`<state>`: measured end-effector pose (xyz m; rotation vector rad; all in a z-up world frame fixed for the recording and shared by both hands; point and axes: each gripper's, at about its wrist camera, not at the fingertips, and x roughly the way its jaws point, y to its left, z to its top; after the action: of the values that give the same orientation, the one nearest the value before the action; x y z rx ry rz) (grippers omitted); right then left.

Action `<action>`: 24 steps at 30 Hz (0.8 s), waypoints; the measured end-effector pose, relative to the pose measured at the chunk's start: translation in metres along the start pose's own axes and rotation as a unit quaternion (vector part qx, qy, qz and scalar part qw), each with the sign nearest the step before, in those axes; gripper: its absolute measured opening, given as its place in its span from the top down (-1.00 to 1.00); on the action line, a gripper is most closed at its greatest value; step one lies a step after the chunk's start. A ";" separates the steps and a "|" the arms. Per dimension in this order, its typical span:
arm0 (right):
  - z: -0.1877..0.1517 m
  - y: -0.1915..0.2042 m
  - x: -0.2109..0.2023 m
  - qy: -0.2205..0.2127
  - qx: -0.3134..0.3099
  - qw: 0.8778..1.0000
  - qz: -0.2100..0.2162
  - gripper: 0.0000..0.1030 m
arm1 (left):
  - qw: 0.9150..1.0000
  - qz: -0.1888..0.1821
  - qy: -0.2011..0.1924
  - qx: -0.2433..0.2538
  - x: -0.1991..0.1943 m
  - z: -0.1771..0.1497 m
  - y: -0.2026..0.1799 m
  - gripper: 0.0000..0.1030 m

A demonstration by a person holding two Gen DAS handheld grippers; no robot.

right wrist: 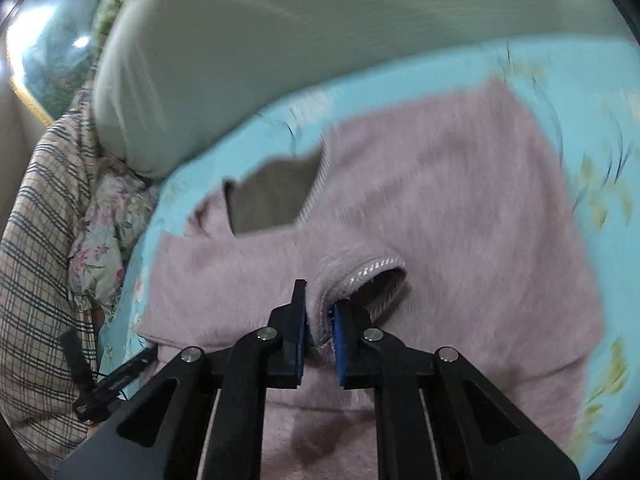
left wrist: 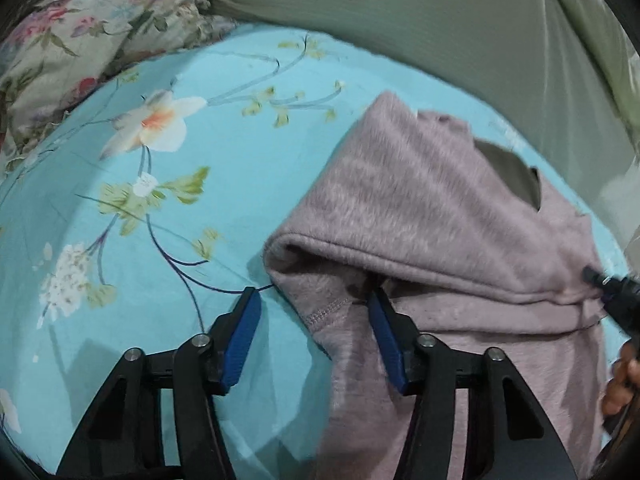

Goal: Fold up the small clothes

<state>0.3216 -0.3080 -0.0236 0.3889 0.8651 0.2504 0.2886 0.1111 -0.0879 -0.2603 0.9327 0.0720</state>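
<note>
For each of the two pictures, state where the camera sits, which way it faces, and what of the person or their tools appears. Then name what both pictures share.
Left wrist: rides the left gripper, angled down at the pink garment's folded edge; jaws open, a hand at right.
Right wrist: rides the right gripper, angled down; jaws pinch a fold of the garment.
Shared: garment, blue floral sheet, grey-green pillow.

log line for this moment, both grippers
left gripper: open, straddling sweater edge | right gripper: shut on sweater fold
</note>
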 end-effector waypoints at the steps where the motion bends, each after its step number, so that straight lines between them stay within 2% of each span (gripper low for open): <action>1: 0.005 0.000 -0.016 -0.021 -0.007 1.000 0.008 0.77 | 1.000 0.007 0.002 0.003 0.003 0.000 -0.002 0.00; 3: 0.013 -0.004 -0.046 -0.062 -0.016 0.998 0.025 0.77 | 1.000 0.014 -0.001 0.010 0.005 0.002 -0.005 0.04; 6: 0.016 -0.018 -0.080 -0.101 -0.032 0.994 0.010 0.77 | 1.000 0.018 0.000 0.015 0.008 0.006 -0.006 0.17; 7: 0.016 -0.027 -0.084 -0.098 -0.029 0.995 -0.004 0.77 | 1.000 0.020 -0.001 0.018 0.008 0.007 -0.008 0.19; 10: 0.009 -0.060 -0.069 -0.048 -0.001 0.997 -0.063 0.77 | 0.999 0.029 -0.008 0.035 0.005 0.002 -0.016 0.34; 14: -0.009 -0.080 -0.047 0.007 0.016 0.997 -0.082 0.69 | 0.998 0.052 -0.021 0.040 -0.002 -0.005 -0.023 0.49; 15: -0.013 -0.080 -0.047 0.014 0.017 0.996 -0.087 0.56 | 0.997 0.057 -0.023 0.041 -0.004 -0.007 -0.023 0.49; 17: -0.019 -0.076 -0.056 0.019 0.018 0.995 -0.100 0.49 | 0.996 0.066 -0.030 0.042 -0.008 -0.011 -0.022 0.50; 19: -0.024 -0.061 -0.077 0.010 0.003 0.992 -0.123 0.19 | 0.996 0.067 -0.036 0.040 -0.009 -0.015 -0.018 0.49; 20: -0.025 -0.053 -0.086 -0.001 -0.008 0.992 -0.123 0.10 | 0.996 0.065 -0.037 0.038 -0.009 -0.016 -0.016 0.50; 22: -0.025 -0.033 -0.098 -0.016 -0.032 0.995 -0.097 -0.08 | 0.997 0.059 -0.041 0.029 -0.009 -0.019 -0.013 0.49; 24: -0.013 0.002 -0.085 0.006 -0.066 0.997 -0.028 -0.16 | 0.996 0.062 -0.049 0.027 -0.010 -0.021 -0.015 0.49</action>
<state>0.2581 -0.3345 0.0276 0.2411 0.8654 0.2573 0.2688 0.0919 -0.0889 -0.1479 0.8509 0.1728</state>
